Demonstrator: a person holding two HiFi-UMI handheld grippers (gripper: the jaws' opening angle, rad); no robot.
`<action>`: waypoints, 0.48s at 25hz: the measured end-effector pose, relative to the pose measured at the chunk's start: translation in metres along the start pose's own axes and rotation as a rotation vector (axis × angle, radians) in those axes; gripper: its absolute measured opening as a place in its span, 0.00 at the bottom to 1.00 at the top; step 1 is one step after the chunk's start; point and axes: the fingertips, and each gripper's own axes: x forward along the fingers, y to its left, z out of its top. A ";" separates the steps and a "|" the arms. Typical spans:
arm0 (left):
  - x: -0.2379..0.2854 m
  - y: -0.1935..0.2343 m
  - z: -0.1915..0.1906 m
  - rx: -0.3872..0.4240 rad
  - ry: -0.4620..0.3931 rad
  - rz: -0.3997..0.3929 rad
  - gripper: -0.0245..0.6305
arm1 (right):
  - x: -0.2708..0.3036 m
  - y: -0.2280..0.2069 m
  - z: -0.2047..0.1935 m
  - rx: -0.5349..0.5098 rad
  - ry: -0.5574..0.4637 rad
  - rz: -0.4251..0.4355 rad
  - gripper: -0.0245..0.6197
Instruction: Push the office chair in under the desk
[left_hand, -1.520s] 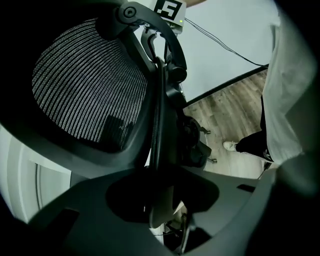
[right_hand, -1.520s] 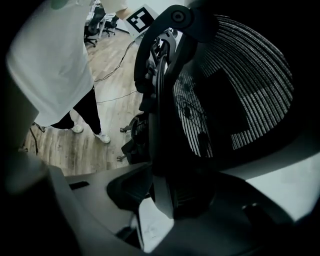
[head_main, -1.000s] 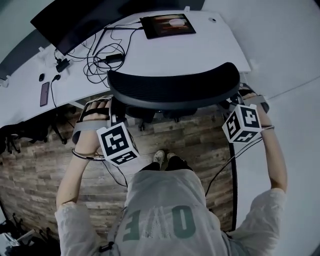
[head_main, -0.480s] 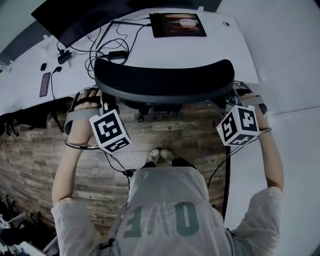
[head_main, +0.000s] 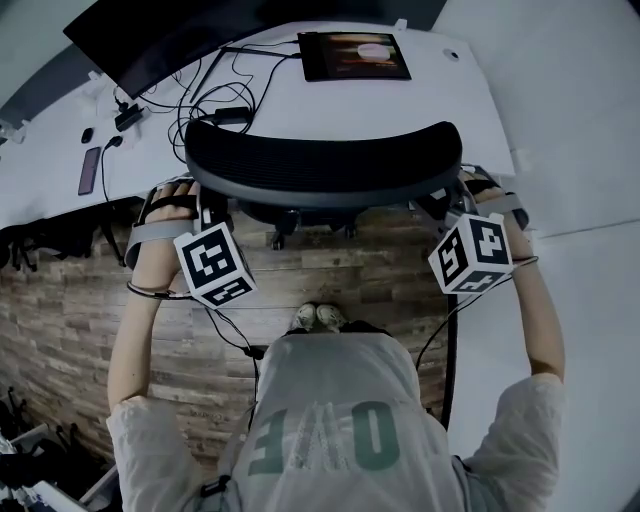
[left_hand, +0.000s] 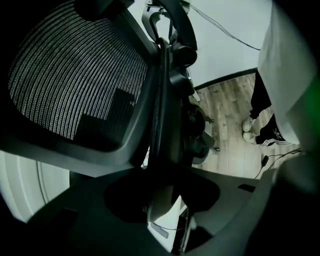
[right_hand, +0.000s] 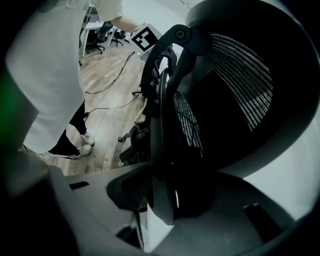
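Observation:
The black mesh office chair (head_main: 325, 165) stands at the white desk (head_main: 420, 110), its curved back overlapping the desk's front edge in the head view. My left gripper (head_main: 205, 203) is at the back's left end. In the left gripper view the chair's back frame (left_hand: 162, 100) runs down between the left gripper's (left_hand: 162, 195) widely spread jaws, with a light gap beside it. My right gripper (head_main: 452, 197) is at the back's right end. In the right gripper view the right gripper (right_hand: 160, 200) is closed on the frame edge (right_hand: 159, 115).
On the desk lie a dark monitor (head_main: 170, 35), a tablet (head_main: 353, 55), tangled cables (head_main: 210, 100) and a phone (head_main: 88, 170). The person's shoes (head_main: 318, 317) stand on the wood floor behind the chair. A cable (head_main: 450, 340) trails along the floor at the right.
The chair has rolled forward toward the desk, and its back now overlaps the desk edge. Both grippers and the person's feet moved forward with it.

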 end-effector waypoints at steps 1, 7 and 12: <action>0.000 0.000 0.000 -0.002 -0.013 -0.007 0.31 | 0.001 0.000 0.000 -0.004 -0.003 0.000 0.24; -0.001 -0.006 0.003 -0.039 -0.073 -0.030 0.32 | 0.000 0.003 0.000 0.126 -0.050 0.021 0.24; -0.039 0.010 0.002 -0.142 -0.168 -0.013 0.33 | -0.032 -0.022 0.022 0.230 -0.151 -0.022 0.24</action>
